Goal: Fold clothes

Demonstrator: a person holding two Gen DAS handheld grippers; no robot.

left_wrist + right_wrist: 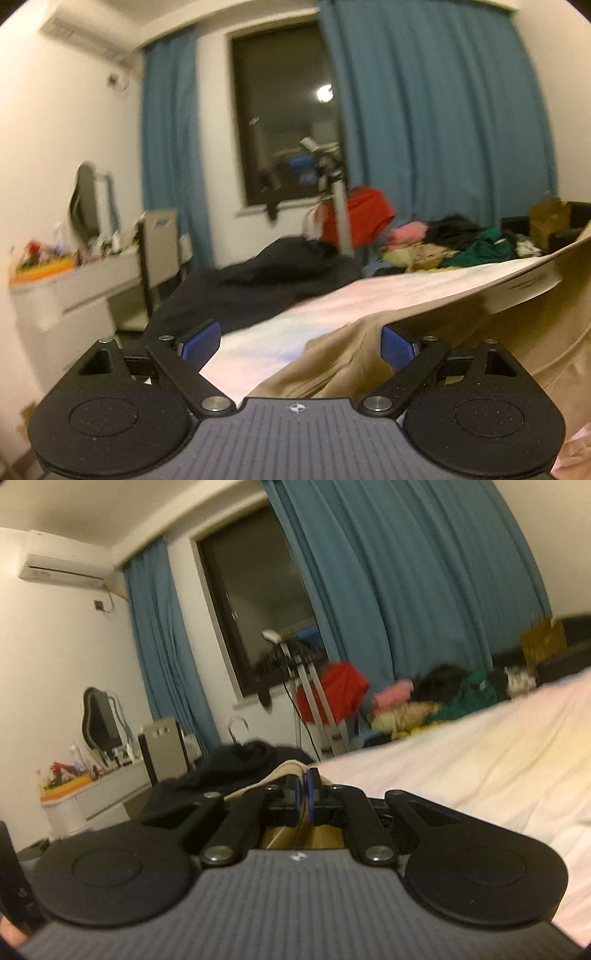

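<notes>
A bedroom at night, seen from two hand-held grippers working over a bed (480, 768) spread with a pale pink-and-cream sheet. The left gripper (300, 341) hangs with its blue-padded fingers (201, 341) spread wide, nothing between them; a tan garment (461, 332) is lifted off the sheet and drapes across the right side of that view, its crumpled edge lying against the inner face of the right-hand pad, with a white label showing near its raised upper hem. The right gripper (303, 797) is pinched nearly closed on a fold of the same tan garment (291, 770), the cloth's ribbed edge rising just above the fingertips and more of it visible below between the linkage arms. Beyond the grippers, a heap of dark clothing (280, 266) sits on the near left part of the bed, and a mixed pile of clothes (458, 240) in pink, yellow, black and green lies at the far side near a red bag (365, 216) and a metal stand (341, 218). Blue curtains (443, 110) frame a dark window (284, 122). A white dresser (74, 291) cluttered with small items and a mirror stands along the left wall, under an air conditioner (62, 568). Both views are slightly blurred.
</notes>
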